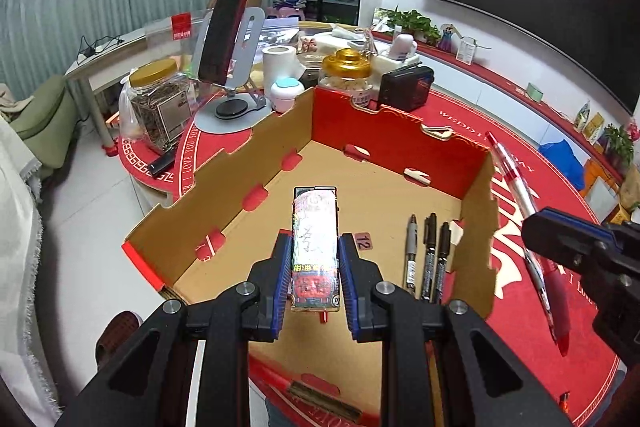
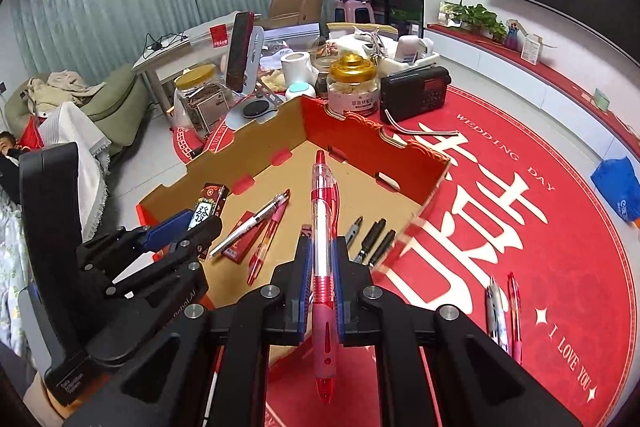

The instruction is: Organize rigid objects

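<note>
My left gripper (image 1: 315, 251) is shut on a small patterned box (image 1: 315, 227) and holds it over the open cardboard box (image 1: 400, 143). My right gripper (image 2: 323, 247) is shut on a red pen (image 2: 323, 227), held above the near edge of the cardboard box (image 2: 372, 147). In the left wrist view the right gripper (image 1: 532, 227) and its red pen (image 1: 516, 183) show at the box's right wall. Three black markers (image 1: 428, 251) lie on the box floor, also seen in the right wrist view (image 2: 370, 237). Loose pens (image 2: 264, 227) lie inside the box too.
Two pens (image 2: 504, 311) lie on the red round table mat (image 2: 560, 227) at the right. Behind the box stand jars (image 2: 352, 83), a black radio (image 2: 416, 91), a phone on a stand (image 1: 222, 39) and a paper roll (image 1: 278, 61).
</note>
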A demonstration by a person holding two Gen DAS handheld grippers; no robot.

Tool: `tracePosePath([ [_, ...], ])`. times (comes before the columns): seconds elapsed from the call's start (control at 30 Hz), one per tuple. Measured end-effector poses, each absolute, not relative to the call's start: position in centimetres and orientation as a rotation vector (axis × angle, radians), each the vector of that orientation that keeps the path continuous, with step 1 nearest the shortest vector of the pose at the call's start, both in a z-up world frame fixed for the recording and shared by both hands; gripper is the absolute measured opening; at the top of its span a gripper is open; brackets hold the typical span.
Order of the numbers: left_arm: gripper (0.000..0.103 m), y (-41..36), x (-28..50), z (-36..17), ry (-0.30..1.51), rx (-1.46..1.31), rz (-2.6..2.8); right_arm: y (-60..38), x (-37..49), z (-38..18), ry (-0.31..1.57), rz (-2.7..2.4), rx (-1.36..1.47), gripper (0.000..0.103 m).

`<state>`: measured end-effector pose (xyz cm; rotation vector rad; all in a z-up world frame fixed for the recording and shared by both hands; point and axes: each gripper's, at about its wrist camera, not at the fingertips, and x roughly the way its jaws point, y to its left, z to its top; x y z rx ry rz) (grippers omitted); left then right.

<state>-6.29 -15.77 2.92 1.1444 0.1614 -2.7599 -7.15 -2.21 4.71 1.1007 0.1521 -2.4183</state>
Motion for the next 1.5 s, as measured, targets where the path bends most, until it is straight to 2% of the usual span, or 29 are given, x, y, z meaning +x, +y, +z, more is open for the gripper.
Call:
tracePosePath([
  [1.5,0.025,-15.3,-11.4,0.4,0.090,1.287,-2.713,-3.6,-12.5,1.0,0.186,-2.411,1.239,0.011],
])
